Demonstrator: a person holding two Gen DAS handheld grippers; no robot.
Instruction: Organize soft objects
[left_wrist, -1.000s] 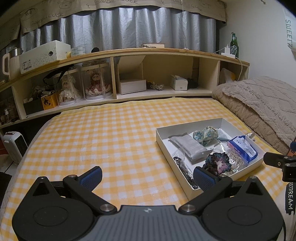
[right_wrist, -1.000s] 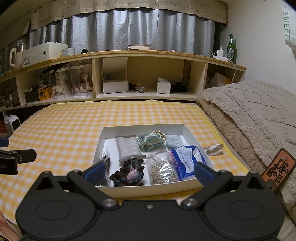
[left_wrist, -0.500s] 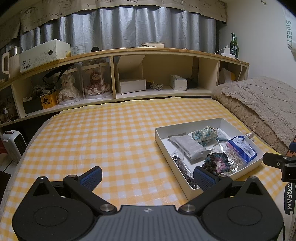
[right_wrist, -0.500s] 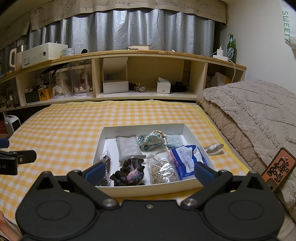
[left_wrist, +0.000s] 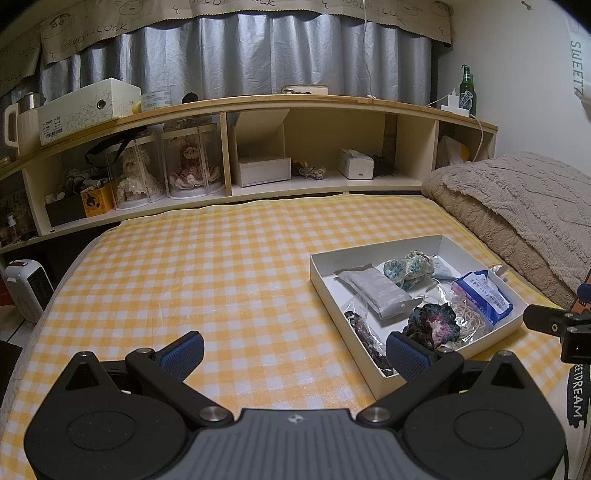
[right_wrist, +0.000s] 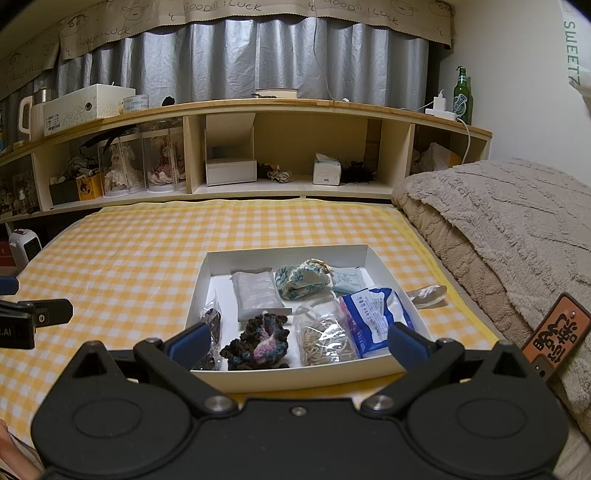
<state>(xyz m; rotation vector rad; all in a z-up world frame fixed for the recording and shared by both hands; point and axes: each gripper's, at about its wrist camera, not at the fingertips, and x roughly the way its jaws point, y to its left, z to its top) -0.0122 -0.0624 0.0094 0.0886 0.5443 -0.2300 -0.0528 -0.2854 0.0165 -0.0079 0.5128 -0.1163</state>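
You are holding both grippers low over the yellow checked bedsheet (left_wrist: 229, 280). Your left gripper (left_wrist: 295, 350) is sitting with its jaws spread wide and gripping nothing, aimed at bare sheet left of the white box (right_wrist: 376, 258). Your right gripper (right_wrist: 297, 341) is likewise gaping wide and empty, facing the box's near wall. Inside, nearest you, a dark crocheted scrunchie (right_wrist: 258, 343) is lying between a clear bag of dark items (right_wrist: 212, 332) and a clear bag of pale bands (right_wrist: 325, 339). A blue-and-white packet (right_wrist: 373, 319) is resting at the right. Farther in, a grey pouch (right_wrist: 256, 295) is lying beside a floral fabric pouch (right_wrist: 301, 282). Beyond, a beige blanket (right_wrist: 498, 229) and wooden shelf (right_wrist: 295, 110) are showing.
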